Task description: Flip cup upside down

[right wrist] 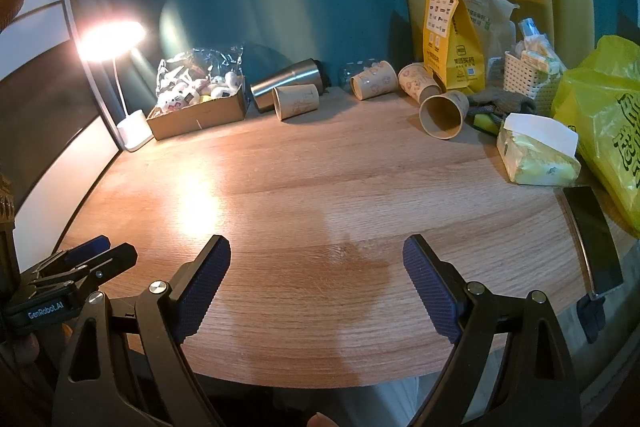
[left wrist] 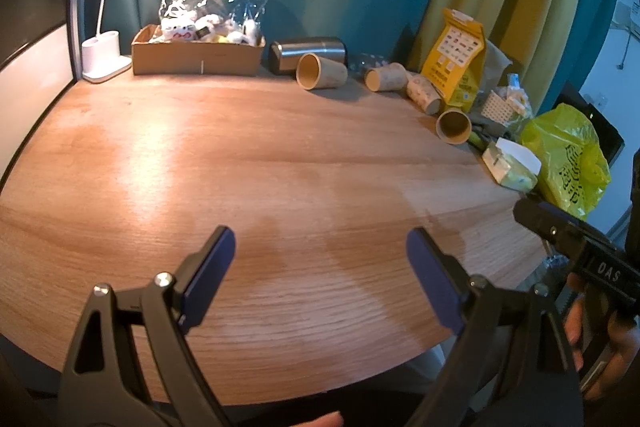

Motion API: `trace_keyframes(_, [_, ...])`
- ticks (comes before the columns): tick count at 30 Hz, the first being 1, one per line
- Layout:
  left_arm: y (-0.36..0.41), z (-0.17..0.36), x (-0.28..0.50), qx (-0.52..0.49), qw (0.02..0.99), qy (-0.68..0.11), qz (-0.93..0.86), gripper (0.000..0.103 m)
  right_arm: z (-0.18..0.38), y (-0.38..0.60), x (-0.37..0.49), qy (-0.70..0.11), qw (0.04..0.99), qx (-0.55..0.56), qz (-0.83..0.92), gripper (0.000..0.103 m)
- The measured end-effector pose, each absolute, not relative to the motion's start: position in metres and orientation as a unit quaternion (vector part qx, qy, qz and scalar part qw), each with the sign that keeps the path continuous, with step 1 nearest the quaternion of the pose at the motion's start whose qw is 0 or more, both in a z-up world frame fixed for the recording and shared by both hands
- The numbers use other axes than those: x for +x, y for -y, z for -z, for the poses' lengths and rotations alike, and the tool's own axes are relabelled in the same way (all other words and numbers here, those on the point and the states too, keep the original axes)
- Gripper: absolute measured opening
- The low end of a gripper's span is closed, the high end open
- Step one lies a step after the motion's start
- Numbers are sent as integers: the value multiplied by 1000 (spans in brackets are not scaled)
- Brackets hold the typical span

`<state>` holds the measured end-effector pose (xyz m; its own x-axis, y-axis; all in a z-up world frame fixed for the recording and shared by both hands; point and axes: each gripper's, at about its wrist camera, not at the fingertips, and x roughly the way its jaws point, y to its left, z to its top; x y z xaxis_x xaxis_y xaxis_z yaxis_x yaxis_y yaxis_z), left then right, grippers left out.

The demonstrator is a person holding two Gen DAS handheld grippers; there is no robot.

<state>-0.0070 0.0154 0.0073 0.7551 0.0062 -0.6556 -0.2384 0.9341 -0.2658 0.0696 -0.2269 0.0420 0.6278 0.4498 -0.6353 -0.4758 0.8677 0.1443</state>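
Observation:
Several tan paper cups lie on their sides along the far edge of the wooden table (left wrist: 240, 167). One cup (left wrist: 320, 71) lies by a steel tumbler (left wrist: 308, 53); another (left wrist: 453, 125) points its mouth toward me at the right. They show in the right wrist view too: one cup (right wrist: 296, 101) by the tumbler, another (right wrist: 443, 115) at the right. My left gripper (left wrist: 320, 255) is open and empty above the near table edge. My right gripper (right wrist: 316, 259) is open and empty, also near the front edge, far from the cups.
A cardboard box of plush toys (left wrist: 196, 57) and a lit white desk lamp (left wrist: 106, 57) stand at the back left. A yellow paper bag (right wrist: 450, 39), a white basket (right wrist: 528, 75), a tissue pack (right wrist: 536, 151) and a yellow plastic bag (right wrist: 604, 131) crowd the right side.

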Motion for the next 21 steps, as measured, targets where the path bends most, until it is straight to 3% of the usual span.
trace_keyframes(21, [-16, -9, -7, -162, 924, -338, -72, 89, -44, 227, 75, -344, 904, -23, -253, 90])
